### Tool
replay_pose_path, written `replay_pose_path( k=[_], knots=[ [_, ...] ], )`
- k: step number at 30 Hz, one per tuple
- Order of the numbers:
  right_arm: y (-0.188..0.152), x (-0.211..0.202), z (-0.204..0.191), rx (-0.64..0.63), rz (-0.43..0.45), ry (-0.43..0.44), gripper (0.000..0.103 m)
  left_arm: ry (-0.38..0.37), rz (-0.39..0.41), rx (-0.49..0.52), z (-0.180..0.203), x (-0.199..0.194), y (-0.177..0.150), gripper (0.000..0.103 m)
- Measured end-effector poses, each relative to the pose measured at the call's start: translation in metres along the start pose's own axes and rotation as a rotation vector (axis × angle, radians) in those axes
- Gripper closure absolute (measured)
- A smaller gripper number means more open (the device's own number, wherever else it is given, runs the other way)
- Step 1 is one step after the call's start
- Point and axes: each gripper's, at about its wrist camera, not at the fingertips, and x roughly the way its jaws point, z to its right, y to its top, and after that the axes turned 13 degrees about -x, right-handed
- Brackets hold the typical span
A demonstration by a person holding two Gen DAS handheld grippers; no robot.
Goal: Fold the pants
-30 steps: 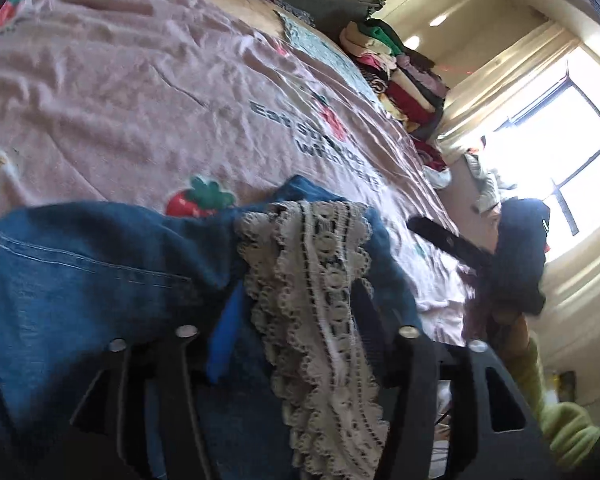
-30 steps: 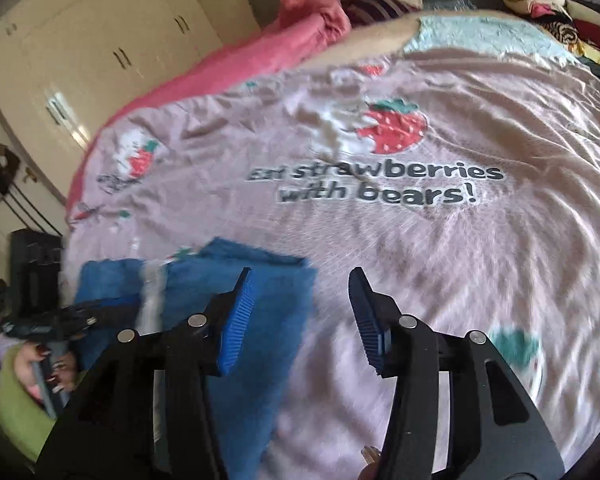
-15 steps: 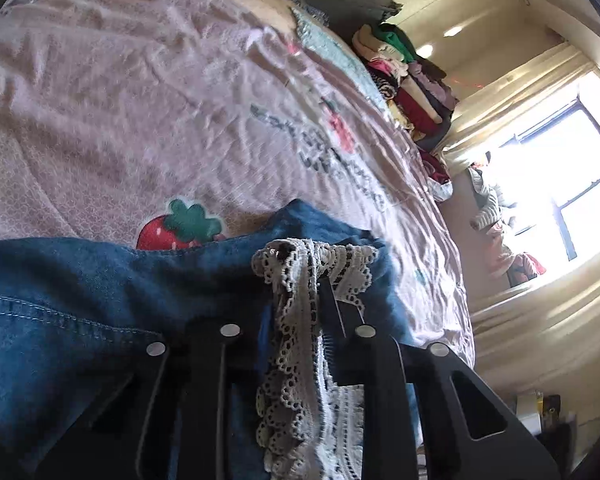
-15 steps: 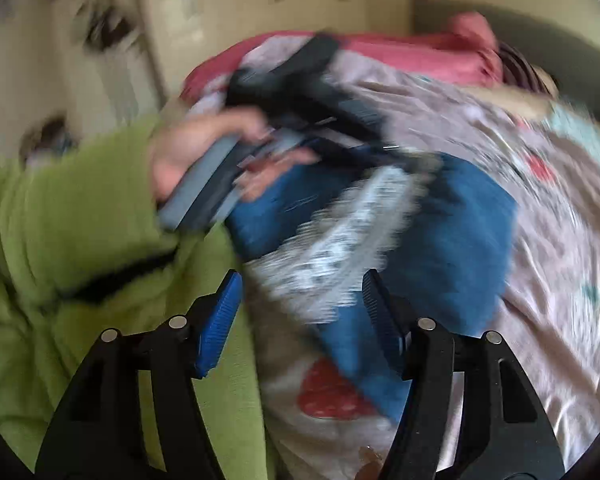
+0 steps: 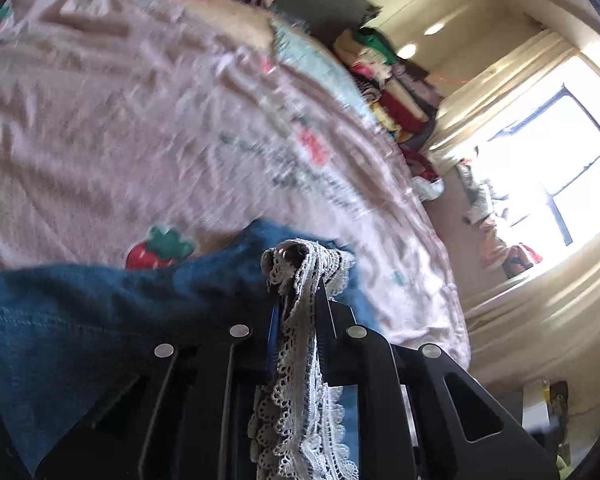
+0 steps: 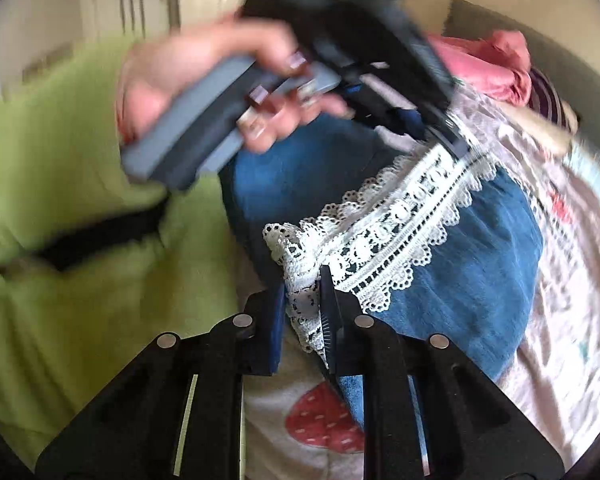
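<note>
With both grippers pinching the lace hem, the jeans [image 6: 480, 248] lie on the bedspread [image 5: 140, 128], fold starting.
Left gripper [image 5: 296, 292] and right gripper [image 6: 304, 300] have just closed on lace [image 6: 384, 224]; next likely lifting together, evenly.

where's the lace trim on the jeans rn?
In both wrist views, bottom centre: the lace trim runs along the hem of the jeans on the pink bedspread, pinched by the right tool and left tool.
</note>
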Motion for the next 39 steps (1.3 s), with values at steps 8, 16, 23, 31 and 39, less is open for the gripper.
replay_pose_path(
  k=[8, 16, 23, 31, 39],
  knots=[
    [0.014, 0.018, 0.006, -0.006, 0.030, 0.040, 0.093, 0.072, 0.052, 0.052, 0.003, -0.012, 0.006, 0.089],
    [0.013, 0.055, -0.002, -0.003, -0.064, 0.082, 0.079, 0.176, 0.034, -0.017, -0.044, 0.010, 0.003, 0.082],
    [0.006, -0.005, 0.015, 0.101, 0.079, 0.030, 0.055, 0.181, 0.136, 0.061, -0.031, -0.029, -0.009, 0.062],
    [-0.025, -0.014, 0.047, 0.208, 0.014, -0.132, 0.053, 0.175, 0.125, 0.192, -0.003, -0.058, -0.063, 0.063],
    [-0.058, 0.013, 0.038, 0.149, -0.159, -0.252, 0.044, 0.329, -0.024, 0.274, -0.022, -0.013, -0.099, 0.049]
  ],
)
